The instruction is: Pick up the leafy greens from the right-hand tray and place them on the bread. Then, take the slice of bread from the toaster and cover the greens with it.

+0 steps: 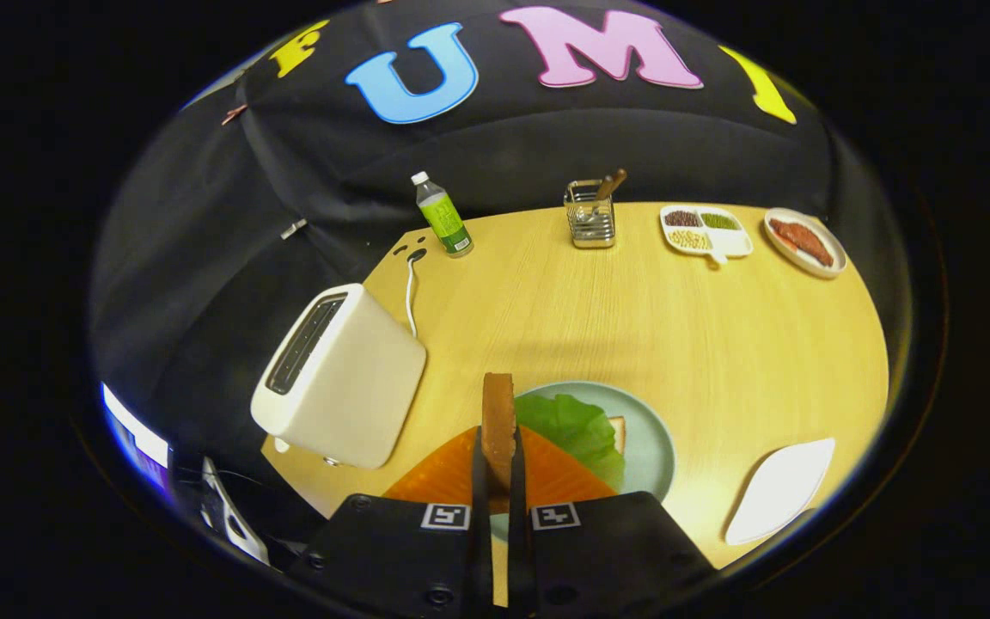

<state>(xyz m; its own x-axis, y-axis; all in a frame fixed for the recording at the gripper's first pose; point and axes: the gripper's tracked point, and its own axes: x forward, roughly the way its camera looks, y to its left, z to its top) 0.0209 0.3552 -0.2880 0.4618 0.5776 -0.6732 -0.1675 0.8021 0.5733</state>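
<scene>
Bread slice (498,421) clamped edge-on in the gripper (498,464).
It hangs over the plate (655,430); greens (572,425) on plate, toaster (340,378) left of it.

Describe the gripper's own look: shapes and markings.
The gripper has two broad, flat black blocks side by side, each bearing a small square black-and-white marker at its inner front corner and round screws along its surface. Two thin, narrow fingers run forward from between the blocks.

Tool (498,456): two fingers (479,481) nearly together, pressing either face of a bread slice (498,421) held upright on edge between them. Slice pokes out past the tips. Tool angled downward, raised off the tabletop (632,318).
</scene>
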